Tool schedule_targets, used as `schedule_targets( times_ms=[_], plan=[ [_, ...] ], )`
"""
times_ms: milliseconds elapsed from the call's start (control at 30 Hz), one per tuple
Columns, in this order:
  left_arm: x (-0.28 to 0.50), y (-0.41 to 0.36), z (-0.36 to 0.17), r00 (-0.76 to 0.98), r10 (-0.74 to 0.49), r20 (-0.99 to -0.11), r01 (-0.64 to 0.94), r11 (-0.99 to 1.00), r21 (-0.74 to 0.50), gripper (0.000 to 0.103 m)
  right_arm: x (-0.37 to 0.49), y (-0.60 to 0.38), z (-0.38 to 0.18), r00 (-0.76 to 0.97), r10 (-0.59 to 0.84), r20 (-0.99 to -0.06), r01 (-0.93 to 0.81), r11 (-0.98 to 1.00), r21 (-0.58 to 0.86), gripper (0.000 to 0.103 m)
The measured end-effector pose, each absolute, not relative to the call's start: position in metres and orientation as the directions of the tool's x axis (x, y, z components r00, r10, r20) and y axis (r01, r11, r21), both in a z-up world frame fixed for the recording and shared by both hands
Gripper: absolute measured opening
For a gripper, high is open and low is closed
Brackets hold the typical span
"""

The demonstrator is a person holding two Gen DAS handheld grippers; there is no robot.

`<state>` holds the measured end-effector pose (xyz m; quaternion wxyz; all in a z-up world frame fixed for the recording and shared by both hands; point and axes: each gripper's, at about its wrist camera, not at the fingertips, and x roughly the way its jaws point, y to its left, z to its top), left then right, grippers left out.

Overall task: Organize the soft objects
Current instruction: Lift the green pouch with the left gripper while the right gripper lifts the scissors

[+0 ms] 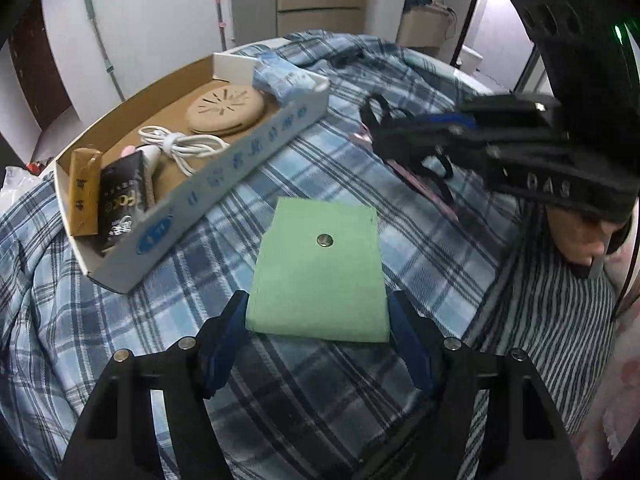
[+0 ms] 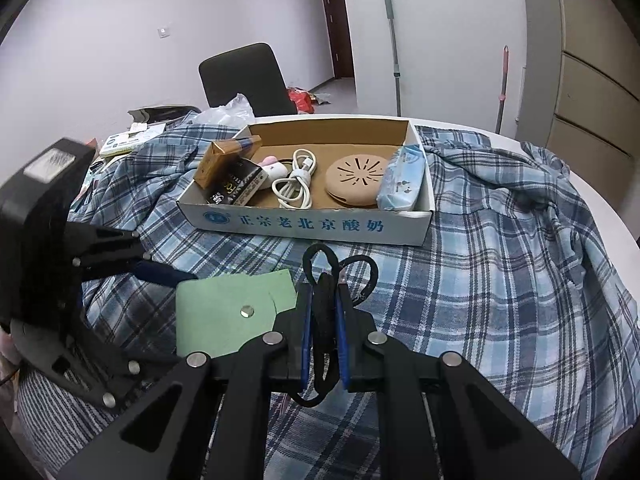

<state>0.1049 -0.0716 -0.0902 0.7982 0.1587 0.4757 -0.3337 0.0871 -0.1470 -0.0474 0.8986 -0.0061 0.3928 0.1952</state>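
Black elastic hair ties (image 2: 322,300), looped cords, sit pinched between the blue pads of the right hand-held gripper (image 2: 322,304), jaws narrow around the bundle; loops stick out ahead of the fingertips, above the cloth. In the left wrist view the same right hand-held gripper (image 1: 384,136) hangs above the cloth, ties dangling.

Flat green felt pouch with a round metal snap (image 1: 320,268) lies on the blue-and-white plaid fabric (image 1: 420,240), just left of the ties. Left hand-held gripper (image 1: 318,312) is spread wide, one blue pad at each near corner of the pouch; contact cannot be told.

Beyond the pouch: shallow white cardboard box with blue Chinese lettering (image 2: 312,226), resting on the plaid. Inside, left to right: tan carton (image 2: 218,160), black packet (image 2: 236,188), small pink-and-white item (image 2: 274,168), coiled white cable (image 2: 296,184), round tan perforated disc (image 2: 354,178), blue tissue pack (image 2: 402,180).

Plaid fabric, rumpled, drapes over a white round-edged worktop (image 2: 600,192). Striped grey-white cloth (image 1: 560,320) lies at the near right edge in the left wrist view.

Room: pale walls, black chair back (image 2: 246,78) behind the worktop, dark door (image 2: 336,20), two mop handles (image 2: 394,48) leaning on the wall, beige drawer unit (image 2: 592,80) at right.
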Motion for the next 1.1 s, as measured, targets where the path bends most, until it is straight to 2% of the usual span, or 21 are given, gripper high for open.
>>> schedule_targets(
  times_ms=[233, 467, 500, 533, 600, 833, 1100],
  plan=[
    [0.117, -0.083, -0.093, 0.326, -0.373, -0.868, 0.683, 0.728, -0.056, 0.079, 0.089, -0.15, -0.048, 0.615, 0.339, -0.712, -0.338, 0.929, 0.15, 0.01],
    [0.12, -0.097, -0.099, 0.326, -0.349, -0.879, 0.702, 0.711, -0.022, 0.079, 0.089, -0.15, -0.048, 0.613, 0.342, -0.712, -0.34, 0.928, 0.152, 0.01],
    [0.119, -0.097, -0.1, 0.33, -0.347, -0.878, 0.701, 0.713, -0.018, 0.078, 0.089, -0.151, -0.048, 0.613, 0.342, -0.712, -0.341, 0.928, 0.153, 0.01],
    [0.118, -0.097, -0.1, 0.335, -0.347, -0.876, 0.7, 0.714, -0.015, 0.072, 0.089, -0.151, -0.048, 0.613, 0.343, -0.712, -0.341, 0.927, 0.153, 0.01],
    [0.116, -0.096, -0.099, 0.362, -0.344, -0.866, 0.692, 0.722, 0.003, 0.071, 0.089, -0.151, -0.048, 0.613, 0.343, -0.712, -0.34, 0.928, 0.154, 0.01],
    [0.099, -0.071, -0.072, 0.567, -0.384, -0.729, 0.607, 0.792, 0.055, 0.071, 0.082, -0.148, -0.044, 0.653, 0.313, -0.69, -0.333, 0.937, 0.11, 0.01],
    [0.077, -0.037, -0.044, 0.714, -0.436, -0.548, 0.54, 0.841, 0.035, 0.071, 0.073, -0.146, -0.037, 0.704, 0.3, -0.644, -0.336, 0.939, 0.071, 0.01]
  ],
)
